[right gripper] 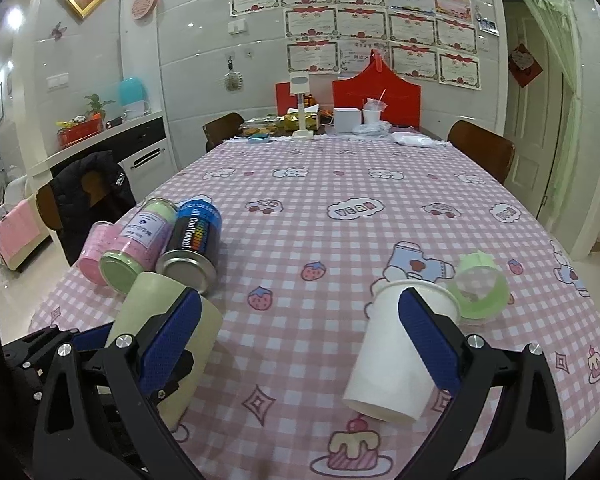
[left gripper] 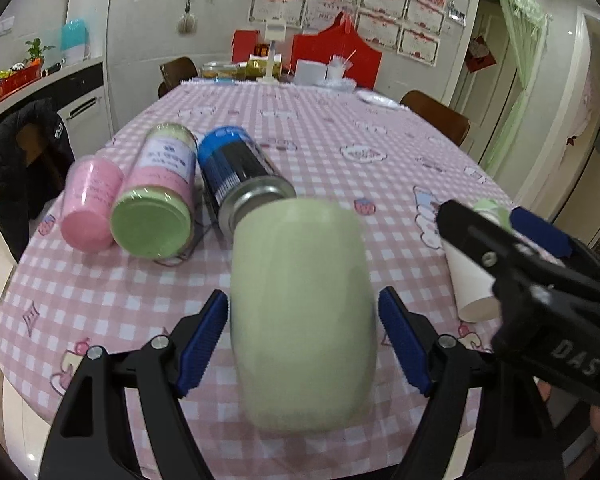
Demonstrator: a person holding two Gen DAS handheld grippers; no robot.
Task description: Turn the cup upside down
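cup: pale green cup (left gripper: 304,312) looks light, smooth, slippery; take mid-wall | left hand-held gripper (left gripper: 304,344) released astride it | right hand-held gripper (right gripper: 300,340) released

Surface (right gripper: 340,184) under pink checked cloth. Lying on it: pink cup (right gripper: 92,254), green-lidded jar (right gripper: 136,248), blue can (right gripper: 194,240), clear green cup (right gripper: 480,288).

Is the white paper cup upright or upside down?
Upright, mouth up: in the right wrist view the white cup shows its open rim on top, narrow base on the tablecloth.
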